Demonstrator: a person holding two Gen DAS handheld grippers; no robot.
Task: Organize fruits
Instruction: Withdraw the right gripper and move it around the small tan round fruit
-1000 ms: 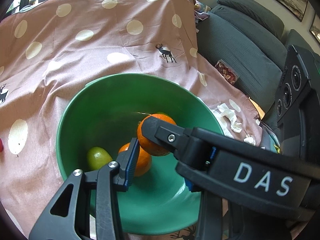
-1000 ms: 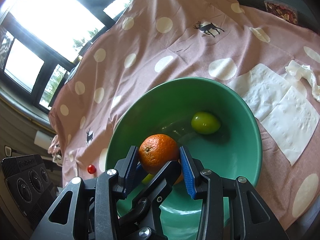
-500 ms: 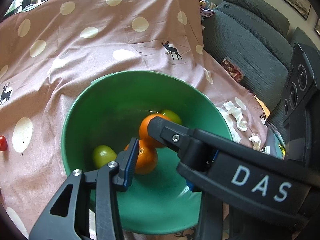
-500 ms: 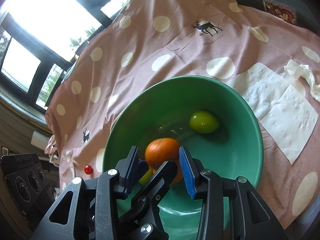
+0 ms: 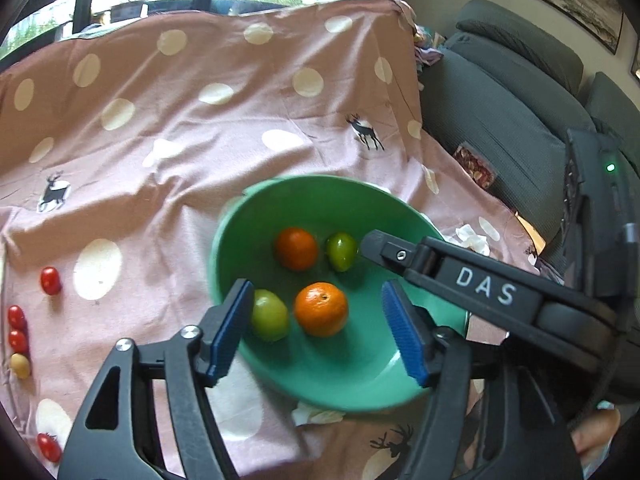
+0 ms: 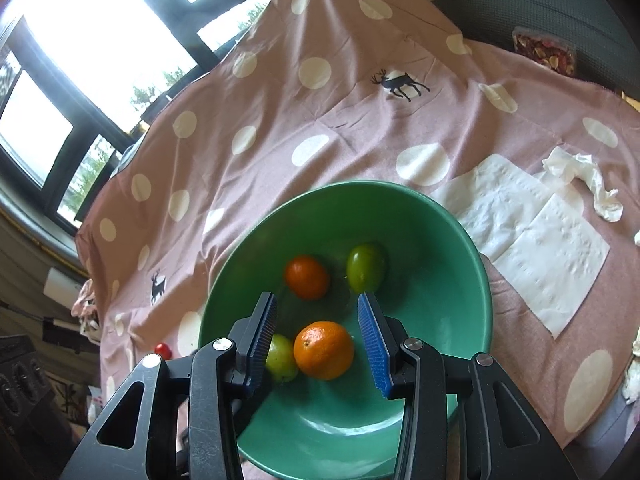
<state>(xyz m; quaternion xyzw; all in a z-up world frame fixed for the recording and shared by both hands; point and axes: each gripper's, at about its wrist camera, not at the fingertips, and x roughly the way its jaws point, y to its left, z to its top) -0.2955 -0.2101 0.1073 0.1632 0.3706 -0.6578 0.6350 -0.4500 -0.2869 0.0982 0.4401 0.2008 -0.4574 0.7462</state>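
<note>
- Since a second ago the right claw (image 6: 318, 340) has let go of the orange (image 6: 324, 350): then it was pinched between the blue pads, now it lies on the floor of the green bowl (image 6: 476, 280) and both claws have pulled back and up.
- Right claw: pads apart, empty, hanging over the near side of the bowl at the lower middle of its view, with the orange just below the gap.
- Left claw (image 5: 316, 332): pads wide apart, empty, low in its view, over the same bowl (image 5: 224, 240).
- In the bowl, near to far: the orange with a green fruit (image 6: 280, 358) touching its left side; further in, a smaller orange (image 6: 307, 277) and a second green fruit (image 6: 366, 268), side by side.
- Handling, as a judgement: the oranges look firm, round and fairly light, with dimpled peel that should grip well; take them across the widest part, gently. The green fruits look smooth and glossy, so likelier to slip or roll.
- Small tomatoes (image 5: 51, 280) lie loose on the spotted cloth (image 5: 160, 152) at the left edge of the left view; soft-skinned, so they want a light squeeze.
- Paper napkins (image 6: 540, 240) lie right of the bowl; a grey sofa (image 5: 500, 112) stands at the upper right.
</note>
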